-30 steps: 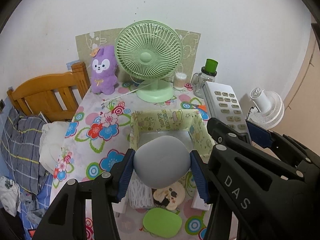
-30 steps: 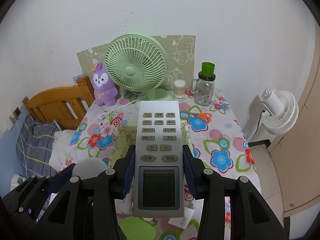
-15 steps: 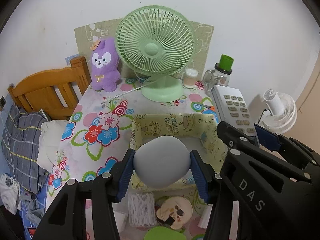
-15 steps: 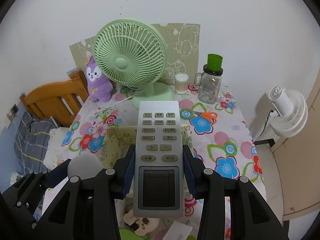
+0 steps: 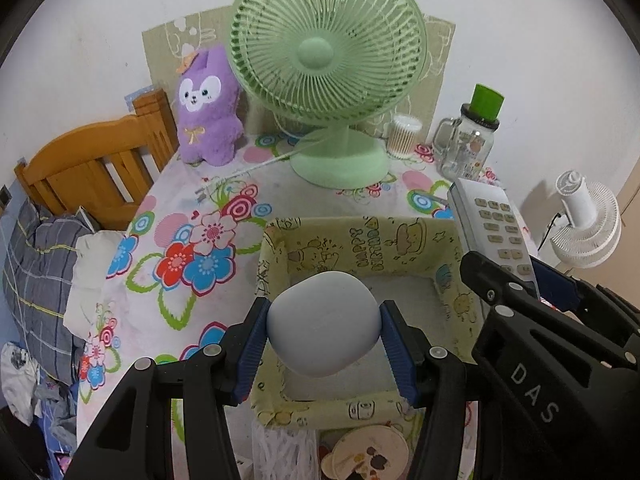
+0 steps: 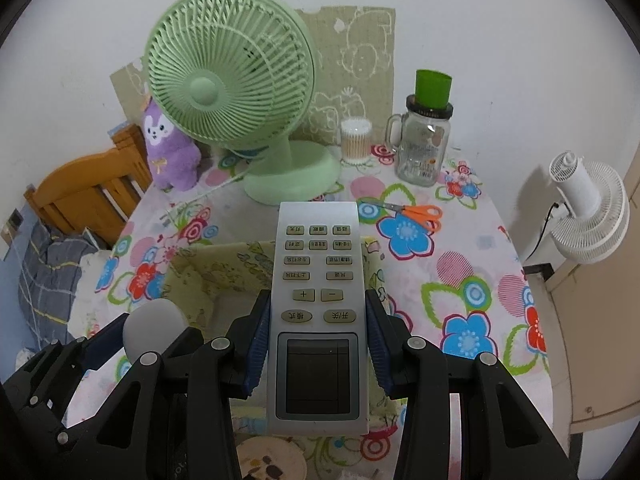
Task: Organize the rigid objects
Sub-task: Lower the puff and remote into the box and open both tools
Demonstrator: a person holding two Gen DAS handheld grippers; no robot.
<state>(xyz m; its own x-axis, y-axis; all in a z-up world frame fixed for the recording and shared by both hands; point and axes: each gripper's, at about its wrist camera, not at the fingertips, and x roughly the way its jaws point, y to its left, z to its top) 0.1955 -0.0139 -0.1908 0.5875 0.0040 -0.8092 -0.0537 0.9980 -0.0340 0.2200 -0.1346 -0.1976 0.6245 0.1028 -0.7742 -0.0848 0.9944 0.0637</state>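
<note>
You have both hands loaded, and everything here turns on the yellow cartoon-print box (image 5: 360,248), so take your bearings from it. Your left gripper (image 5: 323,338) is clamped on the pale grey rounded object (image 5: 323,320), both blue pads pressed against its sides, and it hangs over the box's open mouth, toward the near wall, with the pale floor of the box showing just beyond it. Your right gripper (image 6: 316,320) is closed on the grey remote control (image 6: 318,280), gripped across its width around the lower buttons and the top of the dark screen; the long axis of the remote runs straight forward along the fingers, its far end reaching over the box's right-hand side toward the green desk fan (image 6: 228,80) behind the box. Judging from this, the left hand is the better placed: its load sits directly above the opening and needs only to go down. The remote looks long compared with the box, so you would probably want its length lined up with the box's longer run, or tipped in nose first, before you let go.
</note>
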